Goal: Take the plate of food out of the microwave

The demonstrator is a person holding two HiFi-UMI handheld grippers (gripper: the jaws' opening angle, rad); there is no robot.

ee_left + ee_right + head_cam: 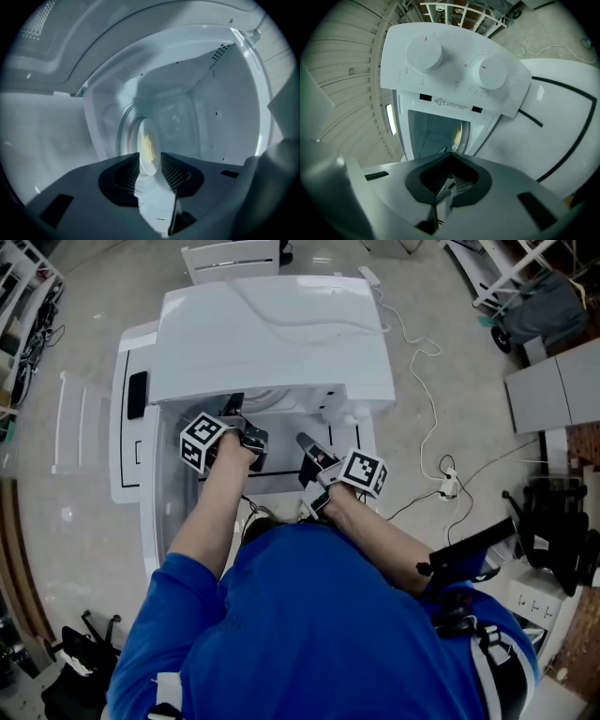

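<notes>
The white microwave [272, 334] stands with its door [136, 418] swung open to the left. In the left gripper view a white plate [149, 161] with yellow food [148, 147] lies on the turntable [123, 136] inside the cavity, seen edge-on. My left gripper [154, 187] reaches into the opening [242, 418]; its jaws stand apart with the plate's near rim at the gap, and no pad visibly presses on it. My right gripper [305, 440] hovers shut and empty just outside, facing the control panel's two knobs [424, 52]. From the head view the plate is hidden.
A white cable runs to a power strip [448, 486] on the floor at the right. A grey cabinet [558, 395] and black equipment [553, 521] stand further right. A black bag [80, 662] lies at the lower left.
</notes>
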